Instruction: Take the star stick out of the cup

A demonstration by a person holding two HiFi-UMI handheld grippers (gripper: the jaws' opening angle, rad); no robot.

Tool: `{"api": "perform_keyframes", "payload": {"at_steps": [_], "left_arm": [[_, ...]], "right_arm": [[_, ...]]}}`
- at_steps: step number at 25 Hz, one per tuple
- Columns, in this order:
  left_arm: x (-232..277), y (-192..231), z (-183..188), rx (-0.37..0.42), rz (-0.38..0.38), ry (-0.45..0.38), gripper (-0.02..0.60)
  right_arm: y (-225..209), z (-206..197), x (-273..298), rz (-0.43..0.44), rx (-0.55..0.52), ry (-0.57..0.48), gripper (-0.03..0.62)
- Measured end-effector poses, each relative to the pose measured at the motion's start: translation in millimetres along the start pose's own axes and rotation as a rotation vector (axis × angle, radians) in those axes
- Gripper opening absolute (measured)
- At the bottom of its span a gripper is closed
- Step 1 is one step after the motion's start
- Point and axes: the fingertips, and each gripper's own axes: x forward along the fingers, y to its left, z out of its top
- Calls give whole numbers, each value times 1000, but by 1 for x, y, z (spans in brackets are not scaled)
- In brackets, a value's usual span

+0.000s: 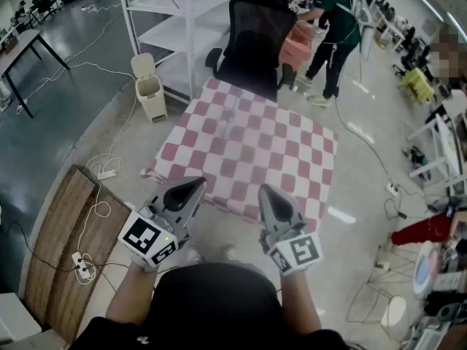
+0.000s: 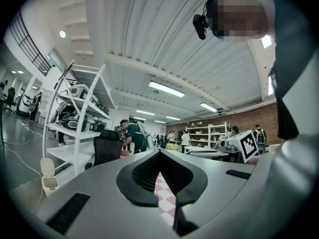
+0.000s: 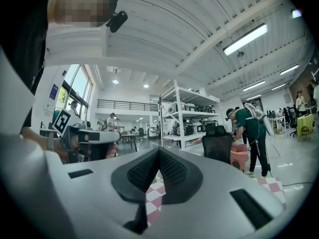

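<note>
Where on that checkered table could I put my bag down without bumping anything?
The whole checkered cloth looks bare, from the black chair at its far edge to the near edge, where the left tool and the right tool hover shut, short of it. The wooden bench on the left is the crowded spot: cables lie across it.

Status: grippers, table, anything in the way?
Both shut, empty: left gripper, right gripper, short of table. No cup or star stick in view. Nothing in the way.
</note>
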Motion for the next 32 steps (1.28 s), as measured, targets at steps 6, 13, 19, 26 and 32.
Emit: {"api": "perform_keyframes", "payload": {"at_steps": [6, 13, 19, 26, 32], "left_arm": [[12, -7, -5, -36, 5, 28, 38], [32, -28, -13, -13, -21, 39, 40], [55, -35, -25, 4, 67, 53, 40], [67, -17, -45, -36, 150, 82, 40], [78, 16, -56, -33, 159, 99, 40]], "right_arm": [[-8, -3, -3, 11, 3, -2, 14], [-27, -8, -11, 39, 34, -14, 14], [-48, -13, -21, 106, 66, -39, 15], [-73, -25, -18, 124, 110, -25, 15], [-84, -39, 10, 103, 102, 17, 15]]}}
